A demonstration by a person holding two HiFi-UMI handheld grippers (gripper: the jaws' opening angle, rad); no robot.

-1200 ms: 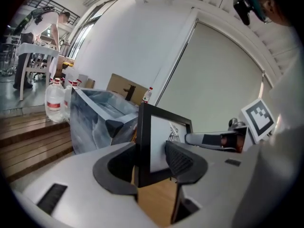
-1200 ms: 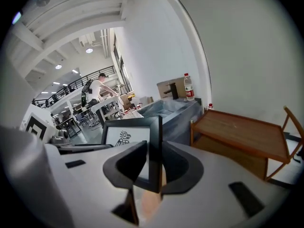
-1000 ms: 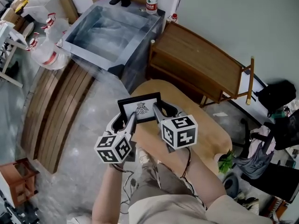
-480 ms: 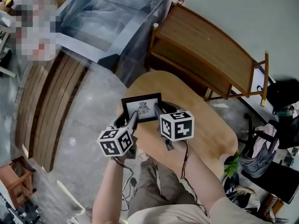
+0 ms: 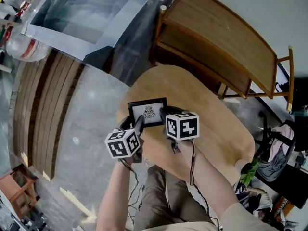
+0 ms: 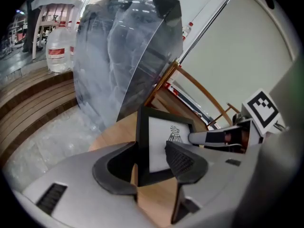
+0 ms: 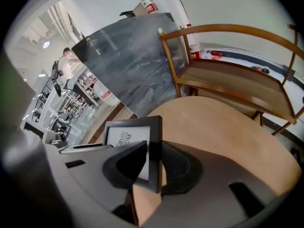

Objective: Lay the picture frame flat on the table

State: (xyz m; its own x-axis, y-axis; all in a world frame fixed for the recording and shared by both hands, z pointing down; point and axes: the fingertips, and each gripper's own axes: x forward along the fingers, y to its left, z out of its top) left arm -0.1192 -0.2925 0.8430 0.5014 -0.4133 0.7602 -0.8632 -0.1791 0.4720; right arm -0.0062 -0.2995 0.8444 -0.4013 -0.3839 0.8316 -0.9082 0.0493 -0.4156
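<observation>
The black picture frame (image 5: pixel 147 111) with a white print stands upright over the near left part of the round wooden table (image 5: pixel 216 129). My left gripper (image 5: pixel 138 124) is shut on the frame's left bar, one jaw behind it and one pad on the front (image 6: pixel 151 148). On the frame's right bar my right gripper (image 5: pixel 161 114) is shut, its jaws tight on either side (image 7: pixel 152 151). The frame (image 7: pixel 124 136) faces me. Its bottom edge is hidden behind the jaws, so I cannot tell whether it touches the table (image 7: pixel 213 127).
A wooden bench (image 5: pixel 216 37) stands just beyond the table. A large grey wrapped box (image 5: pixel 82 8) is at the far left, with wooden slats (image 5: pixel 43 95) on the floor beside it. A green plant (image 5: pixel 248 172) and bags (image 5: pixel 279 148) sit at the right.
The head view has swung, so the room has slid upward in the picture. Both grippers keep the same hold on the upright frame, which stays over the same part of the table.
</observation>
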